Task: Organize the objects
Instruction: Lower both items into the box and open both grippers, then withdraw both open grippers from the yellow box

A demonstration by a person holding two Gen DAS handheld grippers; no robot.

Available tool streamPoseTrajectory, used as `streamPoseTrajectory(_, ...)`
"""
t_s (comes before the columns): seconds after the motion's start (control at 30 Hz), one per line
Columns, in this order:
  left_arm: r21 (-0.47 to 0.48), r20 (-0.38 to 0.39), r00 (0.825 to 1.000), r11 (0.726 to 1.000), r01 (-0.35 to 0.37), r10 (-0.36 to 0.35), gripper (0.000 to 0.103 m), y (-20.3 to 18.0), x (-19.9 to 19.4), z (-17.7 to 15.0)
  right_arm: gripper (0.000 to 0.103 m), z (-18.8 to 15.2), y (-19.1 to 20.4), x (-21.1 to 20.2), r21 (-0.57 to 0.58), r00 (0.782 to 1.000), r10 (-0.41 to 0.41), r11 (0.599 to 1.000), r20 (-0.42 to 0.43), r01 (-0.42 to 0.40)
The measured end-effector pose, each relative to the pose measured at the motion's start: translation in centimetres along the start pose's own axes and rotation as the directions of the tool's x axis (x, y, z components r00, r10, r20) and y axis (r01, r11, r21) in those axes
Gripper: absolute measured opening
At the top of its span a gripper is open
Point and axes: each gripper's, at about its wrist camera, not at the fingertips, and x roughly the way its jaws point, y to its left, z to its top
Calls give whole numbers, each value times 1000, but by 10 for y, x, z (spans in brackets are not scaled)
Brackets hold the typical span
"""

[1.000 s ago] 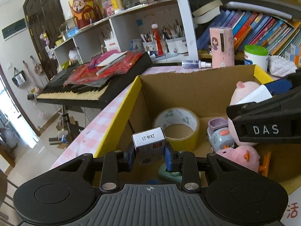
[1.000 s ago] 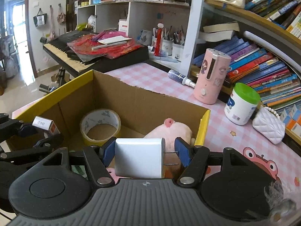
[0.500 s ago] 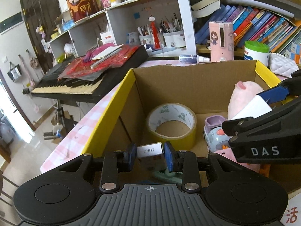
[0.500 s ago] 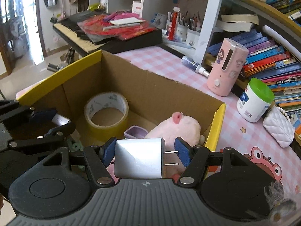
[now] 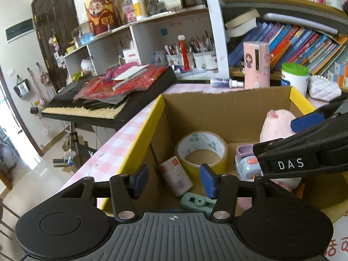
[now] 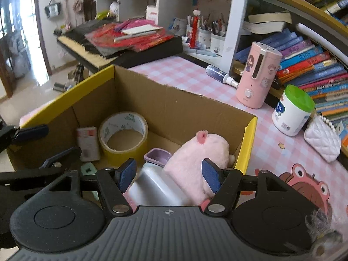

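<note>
An open cardboard box (image 5: pixel 228 106) with yellow flaps stands on the pink checked table; it also shows in the right wrist view (image 6: pixel 174 100). My left gripper (image 5: pixel 173 182) is open above its near left corner. The small white staple box (image 5: pixel 176 175) lies on the box floor beside the yellow tape roll (image 5: pixel 201 150), also seen in the right wrist view (image 6: pixel 88 143). My right gripper (image 6: pixel 168 175) is open over the box. The white charger (image 6: pixel 154 188) lies below it against the pink plush pig (image 6: pixel 195 163).
In the box are also a lilac toy car (image 5: pixel 245 161) and a green clip (image 5: pixel 195 202). On the table stand a pink humidifier (image 6: pixel 258 76), a green-lidded tub (image 6: pixel 291 111), a white purse (image 6: pixel 322 139) and a spray bottle (image 6: pixel 219 76). A keyboard (image 5: pixel 104 102) lies at the left.
Both grippers have opened. The staple box dropped from my left gripper onto the box floor. The charger dropped from my right gripper beside the plush pig.
</note>
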Motion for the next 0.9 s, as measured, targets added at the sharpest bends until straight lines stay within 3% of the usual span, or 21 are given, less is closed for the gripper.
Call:
streamPoseTrajectory(0.3,-44,61,998,999,-9,12,72,13,-30,-1,66,-3,11,-36,31,994,-40,999,102,37)
streamPoseTrajectory(0.53,-58,107,994,998,8,-2,80,22,-58,-6,68,-15,19,-74,89,974,-121,991,193,105)
streamPoseTrajectory(0.9,-66,123,992,997,28,-20,85,38,-93,-29,72,-49,36,-124,186,936,-249,961,249,206)
